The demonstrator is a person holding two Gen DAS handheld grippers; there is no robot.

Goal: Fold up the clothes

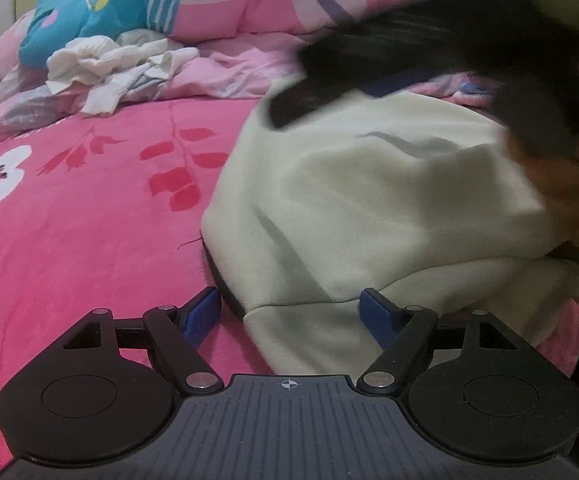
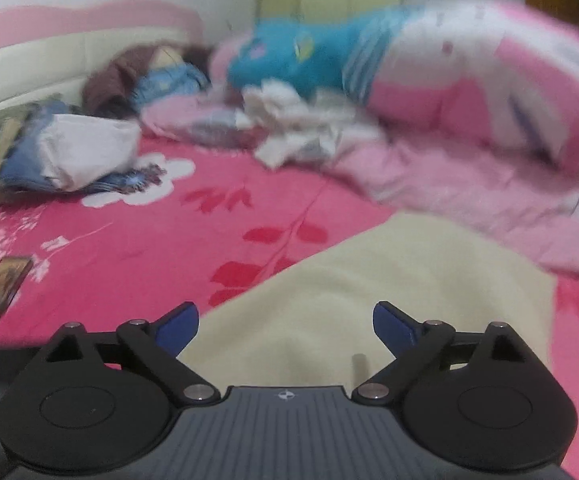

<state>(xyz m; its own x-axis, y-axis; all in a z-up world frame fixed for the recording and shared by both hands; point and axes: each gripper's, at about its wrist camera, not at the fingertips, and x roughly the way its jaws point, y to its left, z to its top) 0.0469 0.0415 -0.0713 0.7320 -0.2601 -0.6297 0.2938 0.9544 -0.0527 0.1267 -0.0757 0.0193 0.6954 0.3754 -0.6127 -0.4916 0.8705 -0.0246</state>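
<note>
Left claw (image 1: 291, 314) spread wide, nothing pinched; its blue fingertips (image 1: 203, 314) sit either side of the near edge of a cream sweatshirt (image 1: 369, 200). Sweatshirt lies on the pink flowered bedspread (image 1: 89, 220), straight ahead and to the right of the left claw, partly folded with a seam running across near the tips. A blurred black tool with a blue tip (image 1: 429, 48) sweeps across above the sweatshirt, upper right; a blurred hand (image 1: 561, 184) at the right edge.

Right claw (image 2: 285, 322) also spread, empty, hovering over the same cream sweatshirt (image 2: 369, 280), which fills the space between and beyond its tips. Ahead of it: crumpled white cloth (image 2: 301, 128), a pink quilt (image 2: 469, 176) to the right, a blue and pink plush toy (image 2: 297, 56) behind, a folded stack (image 2: 65, 152) far left. View blurred.
</note>
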